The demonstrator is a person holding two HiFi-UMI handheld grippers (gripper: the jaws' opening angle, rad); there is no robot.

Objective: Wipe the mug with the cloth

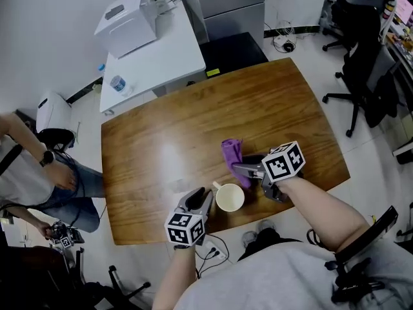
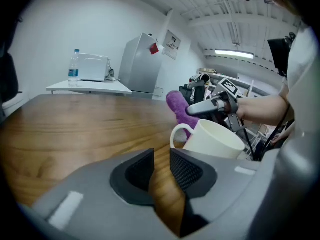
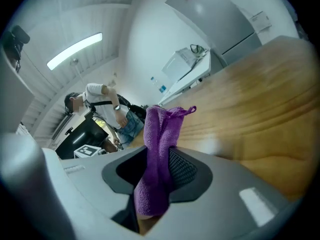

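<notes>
A cream mug (image 1: 230, 197) stands upright on the wooden table (image 1: 181, 128) near its front edge, handle toward my left gripper (image 1: 201, 197). That gripper hovers just left of the mug, apart from it. In the left gripper view its jaws (image 2: 161, 166) stand a little open with only table wood between them, and the mug (image 2: 215, 139) sits ahead to the right. My right gripper (image 1: 242, 168) is shut on a purple cloth (image 1: 232, 154) just behind the mug. In the right gripper view the cloth (image 3: 160, 144) is pinched between the pads and sticks up past them.
A white side table (image 1: 168, 57) with a white box (image 1: 126, 24) and a water bottle (image 1: 118, 83) stands beyond the far left corner. A person (image 1: 39, 173) stands at the left. Office chairs (image 1: 361, 76) are at the right, a grey cabinet (image 1: 229, 5) behind.
</notes>
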